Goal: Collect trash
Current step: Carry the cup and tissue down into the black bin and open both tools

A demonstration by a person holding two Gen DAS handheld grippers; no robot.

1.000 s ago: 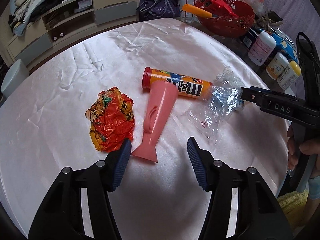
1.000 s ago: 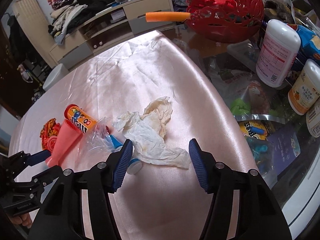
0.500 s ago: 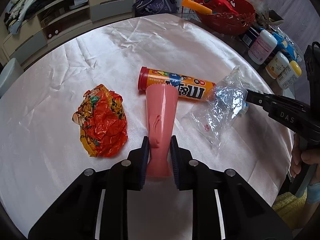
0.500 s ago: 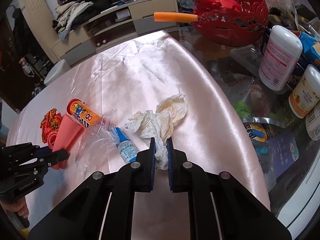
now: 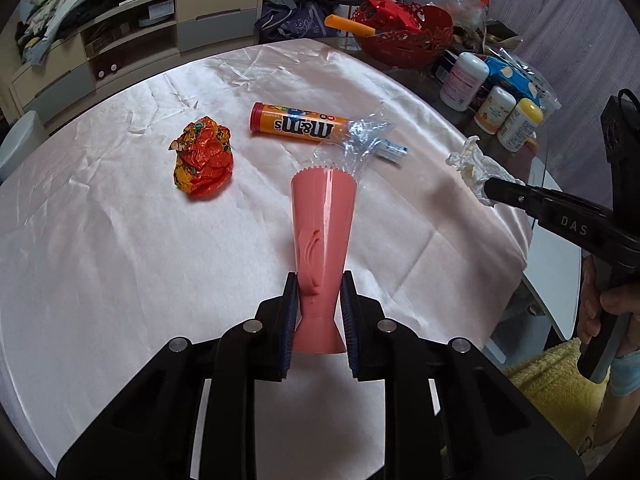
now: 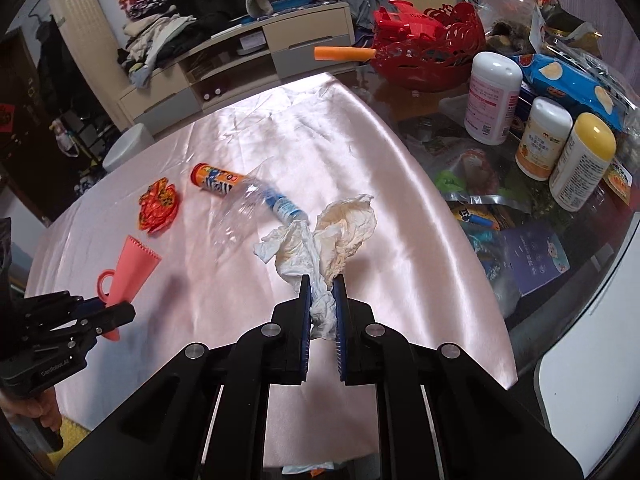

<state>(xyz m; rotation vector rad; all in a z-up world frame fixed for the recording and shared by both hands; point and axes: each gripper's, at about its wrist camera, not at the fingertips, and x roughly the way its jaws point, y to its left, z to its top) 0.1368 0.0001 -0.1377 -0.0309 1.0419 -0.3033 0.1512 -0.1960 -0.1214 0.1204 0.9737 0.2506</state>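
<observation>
Left wrist view: the left gripper (image 5: 319, 312) is clamped on the narrow end of a pink cup (image 5: 323, 236), its wide end raised over the pink satin tablecloth (image 5: 120, 260). A crumpled orange wrapper (image 5: 203, 159), an M&M's tube (image 5: 298, 125) and a clear plastic bag (image 5: 356, 142) lie beyond.

Right wrist view: the right gripper (image 6: 321, 312) is pinched tight on a crumpled white tissue (image 6: 320, 240), held above the cloth. A small blue-and-white bottle (image 6: 282, 206) lies just behind it, a red basket (image 6: 432, 58) at the table's far edge.
</observation>
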